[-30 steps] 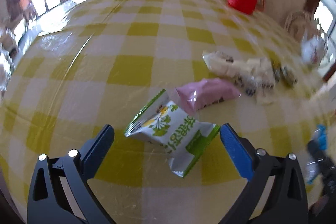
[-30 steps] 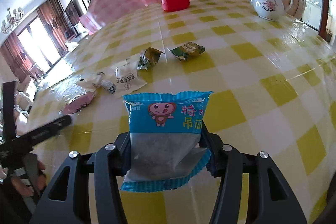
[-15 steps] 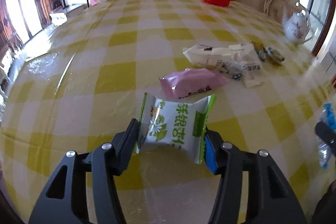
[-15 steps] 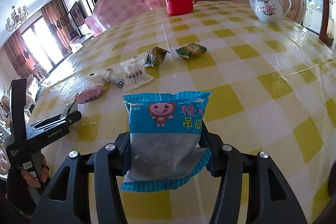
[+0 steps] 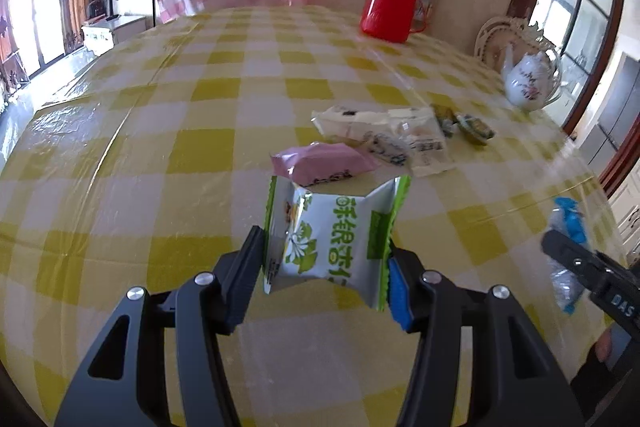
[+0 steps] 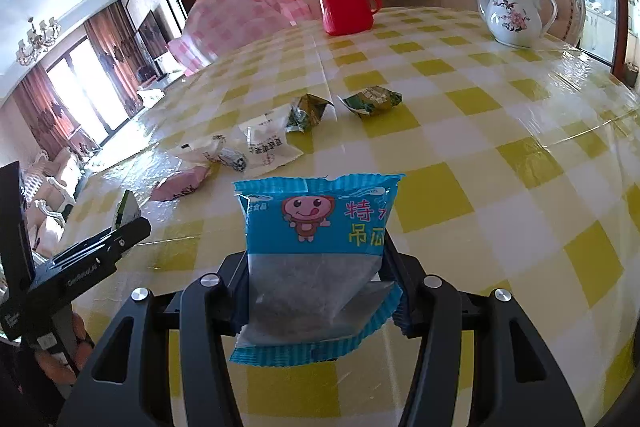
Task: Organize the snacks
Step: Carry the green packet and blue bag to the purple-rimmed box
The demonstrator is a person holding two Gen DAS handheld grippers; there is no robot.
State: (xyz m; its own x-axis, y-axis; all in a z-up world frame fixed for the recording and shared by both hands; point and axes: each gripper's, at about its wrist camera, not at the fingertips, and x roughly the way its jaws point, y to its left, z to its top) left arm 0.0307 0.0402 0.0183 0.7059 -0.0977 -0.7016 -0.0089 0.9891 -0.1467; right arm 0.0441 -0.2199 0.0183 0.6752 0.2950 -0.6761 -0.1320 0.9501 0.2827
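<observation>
Both fingers clamped: left green packet [image 5: 334, 239] | right blue packet [image 6: 316, 251] | pink packet [image 5: 320, 163] ahead

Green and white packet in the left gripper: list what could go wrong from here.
1. The left gripper pinches the green and white packet across its puffy body; the slick wrapper might slip or its contents get crushed.
2. The pink packet lies just beyond it and could be nudged.
3. The right gripper holds a blue packet close by, so the two tools could bump.

Home dining room: teapot [image 6: 514, 13], chandelier [image 6: 38, 39]
</observation>
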